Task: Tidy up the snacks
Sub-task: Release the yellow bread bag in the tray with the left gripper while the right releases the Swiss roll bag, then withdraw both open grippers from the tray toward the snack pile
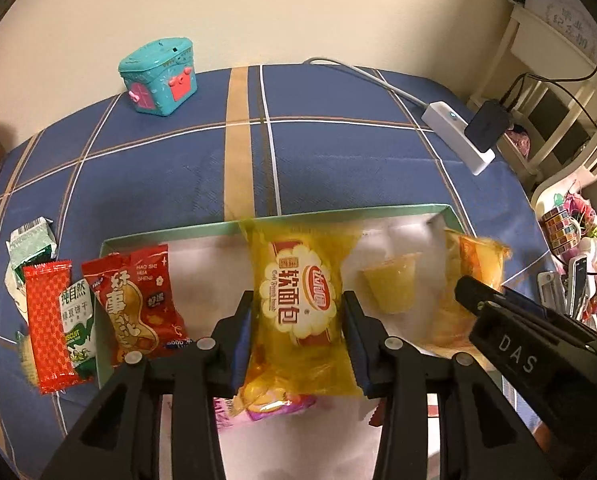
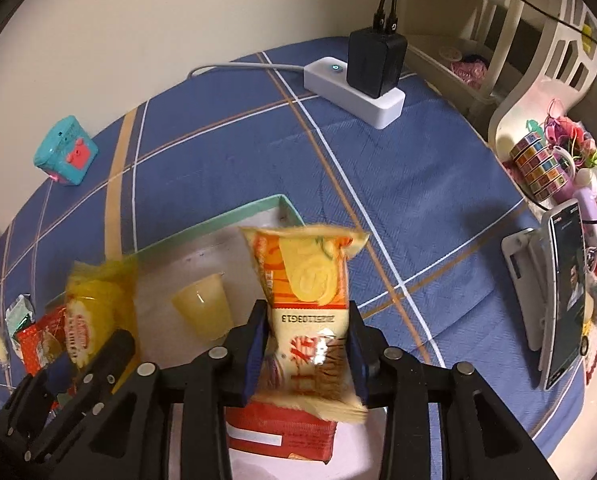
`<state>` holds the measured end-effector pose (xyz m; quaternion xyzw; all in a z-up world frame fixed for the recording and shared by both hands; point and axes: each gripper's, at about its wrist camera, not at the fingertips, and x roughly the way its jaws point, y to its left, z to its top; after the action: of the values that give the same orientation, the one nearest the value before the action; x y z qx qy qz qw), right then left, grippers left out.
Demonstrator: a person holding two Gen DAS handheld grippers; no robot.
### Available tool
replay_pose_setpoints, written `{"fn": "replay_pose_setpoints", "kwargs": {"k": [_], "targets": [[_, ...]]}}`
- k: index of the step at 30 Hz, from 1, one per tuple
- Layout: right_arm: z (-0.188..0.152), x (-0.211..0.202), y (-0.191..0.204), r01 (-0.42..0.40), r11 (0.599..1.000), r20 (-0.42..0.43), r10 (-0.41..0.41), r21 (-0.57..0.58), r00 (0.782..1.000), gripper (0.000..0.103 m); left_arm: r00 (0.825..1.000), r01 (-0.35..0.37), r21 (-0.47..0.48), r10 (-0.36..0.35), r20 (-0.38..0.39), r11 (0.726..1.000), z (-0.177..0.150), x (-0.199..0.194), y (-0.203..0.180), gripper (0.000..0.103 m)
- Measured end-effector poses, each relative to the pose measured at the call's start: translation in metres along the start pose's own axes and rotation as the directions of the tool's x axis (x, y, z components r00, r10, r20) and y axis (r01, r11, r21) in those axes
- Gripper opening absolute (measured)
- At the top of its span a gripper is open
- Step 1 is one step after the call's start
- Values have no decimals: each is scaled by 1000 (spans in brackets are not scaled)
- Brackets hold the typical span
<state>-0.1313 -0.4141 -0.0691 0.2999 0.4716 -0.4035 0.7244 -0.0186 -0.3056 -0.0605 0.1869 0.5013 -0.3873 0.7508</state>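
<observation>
My left gripper (image 1: 298,312) is shut on a yellow soft-bread packet (image 1: 298,292) and holds it above the green-rimmed white tray (image 1: 158,236). My right gripper (image 2: 308,332) is shut on an orange-and-yellow snack packet (image 2: 306,276), also above the tray (image 2: 218,220); that packet shows in the left wrist view (image 1: 474,268) too. A yellow jelly cup (image 1: 392,284) lies in the tray between them. A red peanut packet (image 1: 138,300) leans on the tray's left rim. A red wafer packet (image 1: 50,324) and a green biscuit packet (image 1: 78,320) lie left of the tray.
A teal toy box (image 1: 160,76) stands at the back left. A white power strip (image 2: 354,88) with a black charger (image 2: 374,60) sits at the back right. A phone on a stand (image 2: 562,296) and craft clutter (image 2: 546,160) are at the right edge. A red box (image 2: 278,432) lies under my right gripper.
</observation>
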Motion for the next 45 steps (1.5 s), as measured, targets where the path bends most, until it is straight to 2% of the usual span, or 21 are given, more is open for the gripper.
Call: {"fn": "replay_pose_setpoints", "kwargs": {"k": [3, 11, 13, 17, 22, 24, 34, 36, 38, 39, 40, 45], "targets": [[0, -3, 0, -15, 1000, 7, 15, 3, 1000, 57, 1000, 6, -16, -6, -9, 1000, 0, -1, 3, 54], [5, -16, -9, -17, 999, 22, 16, 35, 1000, 71, 999, 48, -67, -50, -21, 997, 5, -19, 12, 66], [6, -21, -12, -10, 999, 32, 9, 47, 999, 79, 999, 43, -80, -44, -12, 996, 6, -24, 16, 69], [6, -24, -17, -5, 998, 37, 2, 65, 999, 82, 1000, 0, -111, 1, 5, 994, 10, -31, 31, 75], [5, -20, -12, 0, 999, 15, -1, 50, 1000, 84, 997, -73, -164, 75, 7, 984, 12, -29, 55, 76], [5, -19, -8, -4, 999, 8, 4, 41, 1000, 84, 995, -100, -188, 102, 4, 977, 12, -26, 65, 83], [2, -23, 17, -27, 999, 6, 27, -24, 1000, 84, 989, -141, -236, 148, 10, 961, 12, -29, 88, 85], [2, -24, 19, -27, 999, 9, 28, -32, 1000, 84, 988, -146, -239, 153, 9, 960, 12, -29, 90, 89], [2, -25, 21, -35, 999, 12, 36, -38, 999, 90, 987, -155, -245, 162, 12, 957, 12, -28, 91, 97], [2, -25, 22, -38, 999, 15, 39, -37, 999, 100, 985, -161, -249, 170, 16, 955, 12, -28, 93, 100], [3, -25, 22, -42, 999, 15, 43, -34, 999, 103, 985, -163, -249, 173, 17, 955, 12, -28, 93, 100], [3, -24, 25, -37, 998, 14, 37, -47, 999, 103, 982, -176, -245, 187, 21, 954, 12, -27, 93, 102]]}}
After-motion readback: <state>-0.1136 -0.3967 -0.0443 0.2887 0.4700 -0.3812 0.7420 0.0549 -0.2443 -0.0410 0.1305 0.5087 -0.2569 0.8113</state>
